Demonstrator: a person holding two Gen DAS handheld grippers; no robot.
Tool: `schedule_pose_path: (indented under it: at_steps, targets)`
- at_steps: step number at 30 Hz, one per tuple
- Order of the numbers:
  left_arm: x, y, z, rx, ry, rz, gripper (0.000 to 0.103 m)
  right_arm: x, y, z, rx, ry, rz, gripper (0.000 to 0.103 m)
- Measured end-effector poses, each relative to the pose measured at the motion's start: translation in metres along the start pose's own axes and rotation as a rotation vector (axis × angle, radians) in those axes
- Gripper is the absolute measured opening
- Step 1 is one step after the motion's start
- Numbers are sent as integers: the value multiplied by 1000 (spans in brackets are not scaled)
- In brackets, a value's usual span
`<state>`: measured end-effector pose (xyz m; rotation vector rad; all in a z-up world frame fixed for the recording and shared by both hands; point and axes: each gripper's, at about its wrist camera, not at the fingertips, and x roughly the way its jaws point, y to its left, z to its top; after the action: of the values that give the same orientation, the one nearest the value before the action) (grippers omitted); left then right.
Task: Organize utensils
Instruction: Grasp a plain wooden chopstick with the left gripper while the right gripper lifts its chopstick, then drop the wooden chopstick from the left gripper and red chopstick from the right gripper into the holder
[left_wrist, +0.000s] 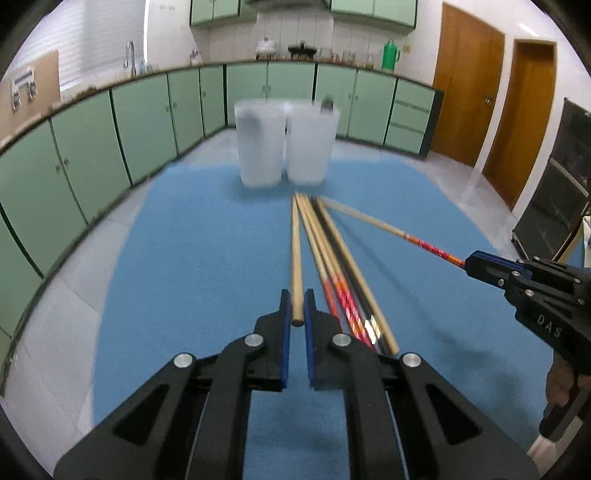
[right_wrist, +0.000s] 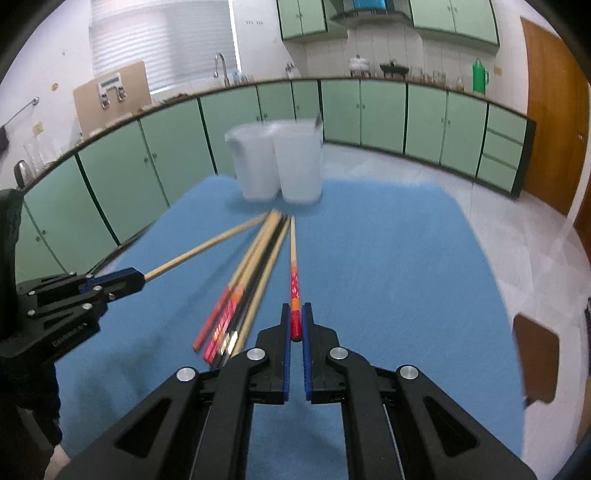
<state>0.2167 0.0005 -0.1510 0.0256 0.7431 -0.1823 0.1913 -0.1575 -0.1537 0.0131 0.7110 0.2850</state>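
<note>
Two chopsticks were in my grip as I worked the rig remotely over the blue mat (left_wrist: 207, 236). The left gripper (left_wrist: 297, 302) was closed narrow on the butt end of a plain wooden chopstick (left_wrist: 295, 251), its thin tip pointing away toward the cups. The right gripper (right_wrist: 295, 317) was pinched just as tightly on the red, patterned handle of a decorated chopstick (right_wrist: 293, 258). In the left wrist view that same right tool (left_wrist: 480, 264) came in from the side with the red handle running into its blue pads.

Between the two held sticks, the remaining bundle of chopsticks (left_wrist: 340, 280) lay on the mat, fanned slightly, tips converging near the two translucent white cups (left_wrist: 286, 144) that stood side by side at the far edge. A dark utensil handle (left_wrist: 327, 103) poked from the right-hand cup; blur kept me from naming it.

I judged the sticks light, stiff and slender, apt to pivot or roll in a two-pad pinch, the lacquered red ends likely slicker than bare wood. Holding at the thick butt end, as both tools did, seemed the sound choice: it left the narrow tip free to lead into a cup mouth. I reckoned the risk lay in the long free end swinging and knocking a light cup, so the approach wanted to be steady and well aligned.
</note>
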Motion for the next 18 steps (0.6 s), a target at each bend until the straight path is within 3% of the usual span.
schedule_pose_path:
  at_steps: [9,18]
  targets:
    - [-43,2,57,19,-141,-30,6,-43,-8,67,-45,-131,29,5]
    - [-57,-2,109,76,-239,-54,6,-43,-8,135,-93,-146,70,5]
